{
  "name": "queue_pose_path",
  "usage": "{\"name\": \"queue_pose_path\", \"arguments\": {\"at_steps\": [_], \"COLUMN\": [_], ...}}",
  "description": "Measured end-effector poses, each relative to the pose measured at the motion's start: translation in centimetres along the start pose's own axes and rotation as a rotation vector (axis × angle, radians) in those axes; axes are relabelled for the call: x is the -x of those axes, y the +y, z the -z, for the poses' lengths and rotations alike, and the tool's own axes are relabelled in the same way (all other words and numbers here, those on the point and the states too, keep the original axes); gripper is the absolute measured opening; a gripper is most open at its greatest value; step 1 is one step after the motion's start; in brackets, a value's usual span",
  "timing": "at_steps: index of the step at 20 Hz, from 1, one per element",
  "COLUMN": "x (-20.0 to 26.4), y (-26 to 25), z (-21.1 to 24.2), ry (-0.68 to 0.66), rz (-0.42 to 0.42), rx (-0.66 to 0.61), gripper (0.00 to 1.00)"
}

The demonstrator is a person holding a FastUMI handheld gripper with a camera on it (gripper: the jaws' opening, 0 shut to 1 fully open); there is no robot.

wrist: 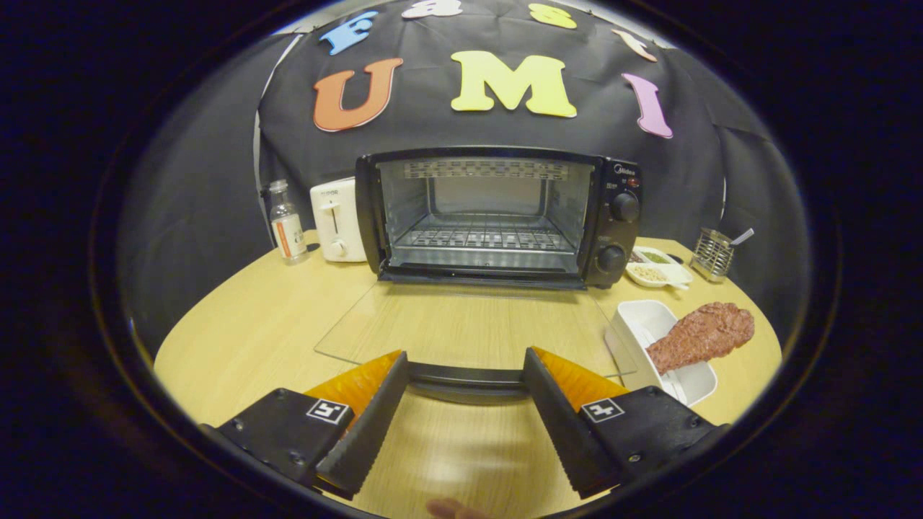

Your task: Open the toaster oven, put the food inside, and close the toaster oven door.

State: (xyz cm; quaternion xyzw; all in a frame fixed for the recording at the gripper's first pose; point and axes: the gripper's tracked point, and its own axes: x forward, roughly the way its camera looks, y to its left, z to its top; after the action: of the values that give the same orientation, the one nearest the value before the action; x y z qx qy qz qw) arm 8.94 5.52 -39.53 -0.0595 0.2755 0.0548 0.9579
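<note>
With the black toaster oven (497,216) at upper centre and its glass door (461,324) lowered flat, the hand-held gripper (466,375) is held released; the brown meat-shaped food (703,335), lower right in a white dish (649,324), should be gripped mid-body.

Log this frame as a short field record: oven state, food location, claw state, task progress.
oven: toaster oven open, glass door folded flat onto the table, wire rack bare
door handle: handle just ahead of the claw tips, spanning the gap
food: meat piece resting on the white tray, right of the door
claw: claw open, holding nothing
progress: door opened; food not yet picked up
</note>
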Motion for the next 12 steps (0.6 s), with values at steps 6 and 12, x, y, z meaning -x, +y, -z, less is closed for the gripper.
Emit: {"name": "queue_pose_path", "arguments": {"at_steps": [6,12], "x": [2.6,5.5], "y": [-0.4,-6.6], "z": [-1.3,-4.6], "ry": [0.028,-0.001], "rz": [-0.092,-0.052], "rx": [0.016,-0.019], "gripper": [1.0,1.0]}}
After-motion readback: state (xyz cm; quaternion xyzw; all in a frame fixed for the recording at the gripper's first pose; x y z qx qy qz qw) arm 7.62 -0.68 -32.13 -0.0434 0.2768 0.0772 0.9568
